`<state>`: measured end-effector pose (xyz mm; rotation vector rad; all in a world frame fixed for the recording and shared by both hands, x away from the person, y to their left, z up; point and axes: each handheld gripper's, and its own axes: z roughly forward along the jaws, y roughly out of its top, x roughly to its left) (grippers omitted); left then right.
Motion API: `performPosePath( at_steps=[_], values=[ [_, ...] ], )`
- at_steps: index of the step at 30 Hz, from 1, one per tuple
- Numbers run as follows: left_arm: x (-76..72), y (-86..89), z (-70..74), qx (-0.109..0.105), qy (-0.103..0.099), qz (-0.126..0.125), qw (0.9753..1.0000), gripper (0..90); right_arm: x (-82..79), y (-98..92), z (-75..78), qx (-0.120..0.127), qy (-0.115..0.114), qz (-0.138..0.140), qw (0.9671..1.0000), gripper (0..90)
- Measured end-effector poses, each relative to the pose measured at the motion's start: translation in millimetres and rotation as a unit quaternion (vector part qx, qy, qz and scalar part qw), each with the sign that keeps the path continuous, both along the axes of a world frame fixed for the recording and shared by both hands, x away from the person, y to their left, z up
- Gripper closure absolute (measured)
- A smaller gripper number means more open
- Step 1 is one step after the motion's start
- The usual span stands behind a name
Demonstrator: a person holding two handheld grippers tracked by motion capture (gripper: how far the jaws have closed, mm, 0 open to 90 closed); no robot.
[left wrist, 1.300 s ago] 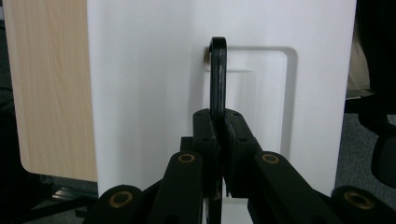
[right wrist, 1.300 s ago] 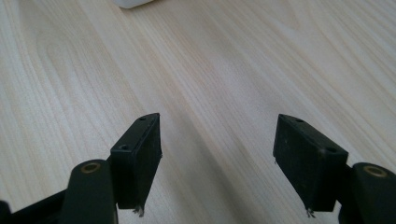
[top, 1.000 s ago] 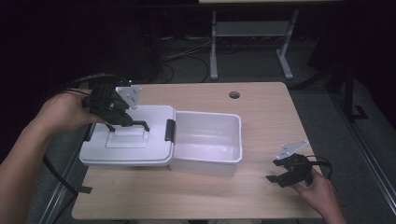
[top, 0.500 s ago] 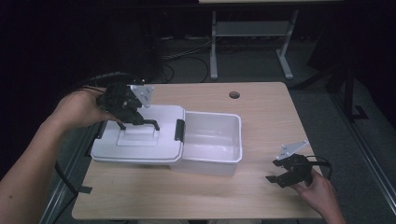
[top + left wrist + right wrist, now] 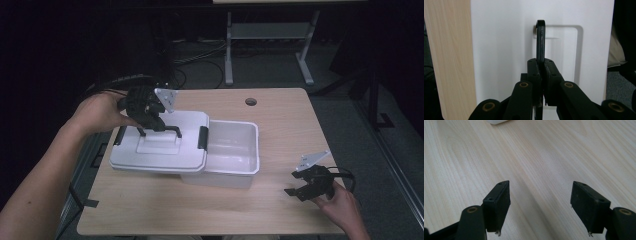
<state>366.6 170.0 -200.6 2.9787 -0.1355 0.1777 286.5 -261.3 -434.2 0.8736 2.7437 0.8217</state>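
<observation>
A white lid [image 5: 160, 147] with a black handle [image 5: 161, 130] and black side latches hangs over the left part of an open white bin [image 5: 235, 155], covering it partly. My left gripper [image 5: 150, 117] is shut on the handle. The left gripper view shows the handle [image 5: 540, 40] upright between the closed jaws, with the white lid [image 5: 504, 45] behind. Over bare wood near the table's front right corner, my right gripper [image 5: 305, 190] stands open; nothing lies between its fingers [image 5: 499, 200].
The light wooden table [image 5: 280, 120] has a round cable hole [image 5: 251, 102] at the back. A metal stand [image 5: 270, 45] and cables lie on the dark floor behind. Bare wood lies between the bin and the right gripper.
My left gripper has carried the lid to the right, from beside the bin to partly over its left end. The right gripper has stayed put.
</observation>
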Motion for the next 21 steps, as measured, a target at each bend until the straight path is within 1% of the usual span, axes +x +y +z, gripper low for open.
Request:
performPosePath(
  at_steps=[6, 9, 18, 21],
  values=[
    [3.6, -10.9, -1.8, 0.001, 0.002, -0.012, 0.9999, 85.2, -0.2, -0.4, 0.2, 0.000, 0.001, 0.001, 1.0000, 31.4],
    [4.7, -15.4, -2.7, 0.000, 0.003, -0.011, 0.9999, 85.2, 0.0, -0.1, 0.2, 0.001, 0.001, 0.000, 1.0000, 31.3],
    [8.2, -29.5, -2.0, 0.001, 0.003, -0.024, 0.9997, 85.2, -0.1, 0.0, 0.6, 0.002, 0.003, 0.000, 1.0000, 31.2],
    [9.1, -34.4, -3.0, -0.003, 0.004, -0.025, 0.9997, 85.2, -0.1, -0.3, 0.8, 0.002, 0.003, 0.000, 1.0000, 31.1]
  ],
)
